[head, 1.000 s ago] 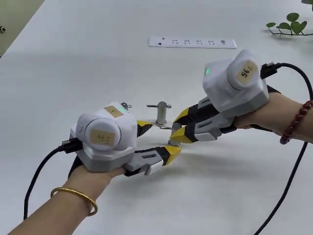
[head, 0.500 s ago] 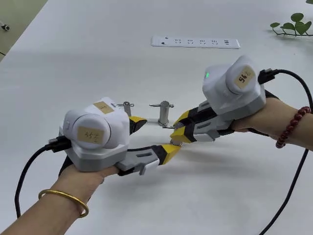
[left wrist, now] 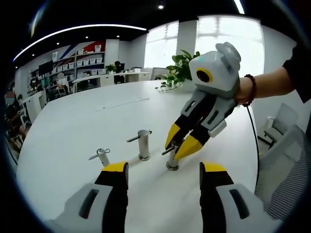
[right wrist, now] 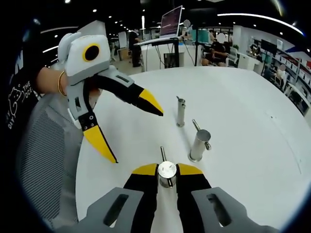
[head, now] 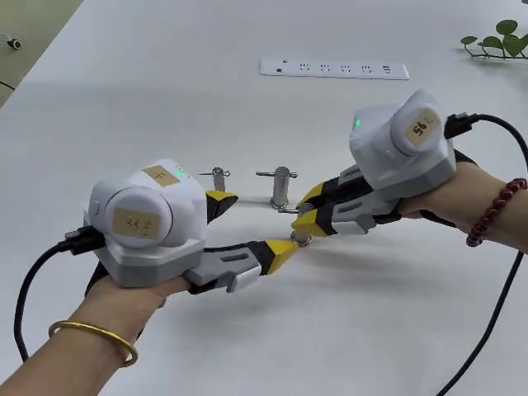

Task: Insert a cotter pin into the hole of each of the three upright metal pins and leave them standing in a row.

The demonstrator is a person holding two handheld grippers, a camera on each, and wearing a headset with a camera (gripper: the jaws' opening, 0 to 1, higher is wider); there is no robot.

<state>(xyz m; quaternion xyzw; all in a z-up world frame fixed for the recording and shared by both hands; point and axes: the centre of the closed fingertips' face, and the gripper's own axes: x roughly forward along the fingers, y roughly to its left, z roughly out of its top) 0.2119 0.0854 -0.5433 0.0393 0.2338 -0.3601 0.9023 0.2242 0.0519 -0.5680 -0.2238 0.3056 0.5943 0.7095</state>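
Right gripper [right wrist: 167,169] jaws are drawn narrow, with their yellow tips closed on either side of the round head of the nearest metal pin [left wrist: 172,162]. Left gripper [left wrist: 165,169] jaws are spread wide and hold nothing.

The nearest metal pin stands upright on the white table [head: 346,330], its long axis vertical. A thin cotter pin [right wrist: 163,154] crosses its head and lies roughly level. The straight end pokes out on the side away from the right gripper, in line with that gripper's jaws. The other end is hidden between the tips, so how far it is seated cannot be told.

From the left gripper, this pin lies straight ahead, centred in the gap between the open jaws and just beyond their tips. The right gripper is the nearer one, since it is already on the pin.

The middle metal pin [left wrist: 143,144] and the far metal pin [left wrist: 103,156] also stand upright, each with a cotter pin across its top. With the nearest pin they form a line running off to the left of the left gripper.

Likely next step: seating this last cotter pin, perhaps with the left jaws closing to steady the upright pin.
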